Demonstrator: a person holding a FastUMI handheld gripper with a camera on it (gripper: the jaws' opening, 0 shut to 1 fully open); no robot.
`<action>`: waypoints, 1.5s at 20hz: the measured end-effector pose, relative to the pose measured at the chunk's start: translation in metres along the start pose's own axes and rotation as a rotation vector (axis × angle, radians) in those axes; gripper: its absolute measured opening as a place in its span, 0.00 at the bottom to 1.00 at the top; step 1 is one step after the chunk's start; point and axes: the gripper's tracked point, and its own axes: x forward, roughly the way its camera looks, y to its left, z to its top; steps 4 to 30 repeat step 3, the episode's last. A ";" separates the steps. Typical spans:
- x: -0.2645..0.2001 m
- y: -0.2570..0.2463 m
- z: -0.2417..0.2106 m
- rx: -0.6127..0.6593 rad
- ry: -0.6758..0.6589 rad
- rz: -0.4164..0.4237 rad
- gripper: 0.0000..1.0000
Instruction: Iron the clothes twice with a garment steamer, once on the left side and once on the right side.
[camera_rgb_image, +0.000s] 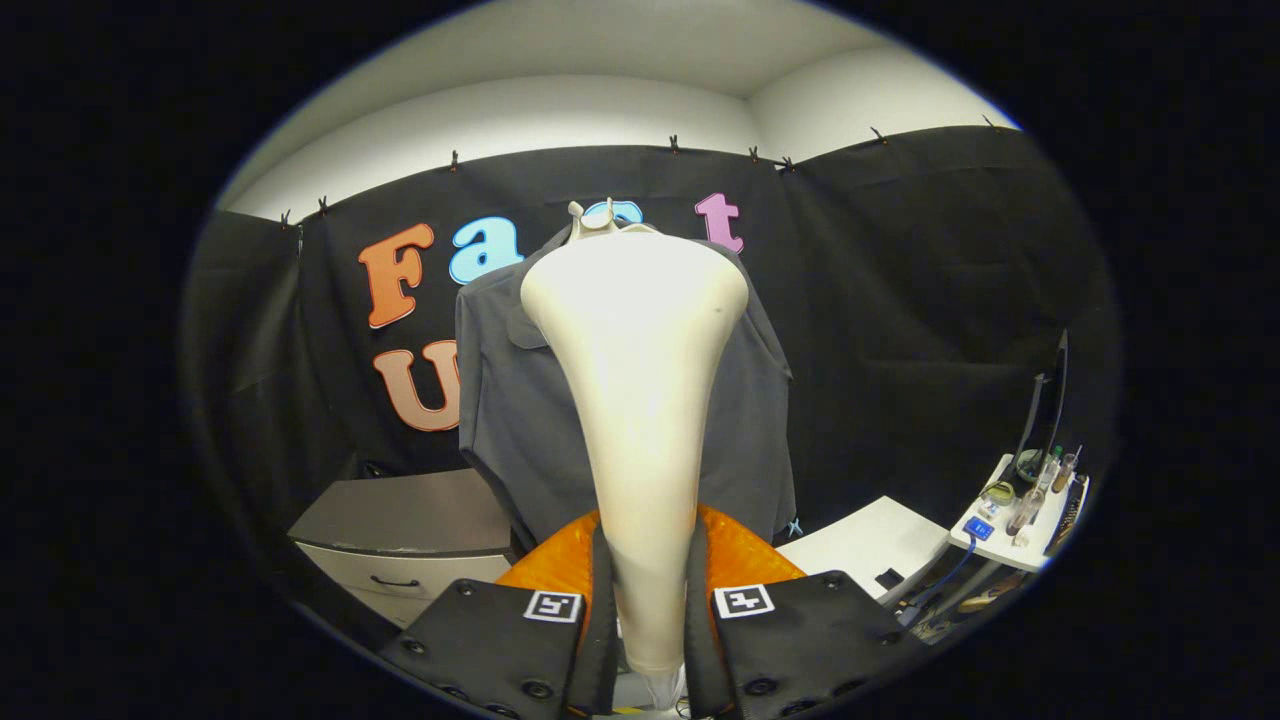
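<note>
Gripper (645, 610) clamped on the steamer (640, 400) handle, head raised beyond the jaws before the shirt (510, 420); I'd sweep one side slowly, staying close.

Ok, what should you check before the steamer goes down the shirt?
1. Steamer held: ok, its handle sits between both fingers of the gripper, which press on it.
2. Shirt hanging: ok, on a hanger against the booth wall.
3. Steamer head aimed at shirt: ok, it points at the collar area.
4. Head touching cloth: cannot tell.
5. Steam coming out: cannot tell.
6. Shirt's middle free of creases: cannot tell, the steamer hides it.
</note>
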 end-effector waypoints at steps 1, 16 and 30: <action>0.000 0.000 -0.001 0.000 0.002 0.001 0.35; 0.000 0.000 -0.002 -0.006 0.005 0.001 0.34; 0.000 0.000 -0.002 -0.006 0.005 0.001 0.34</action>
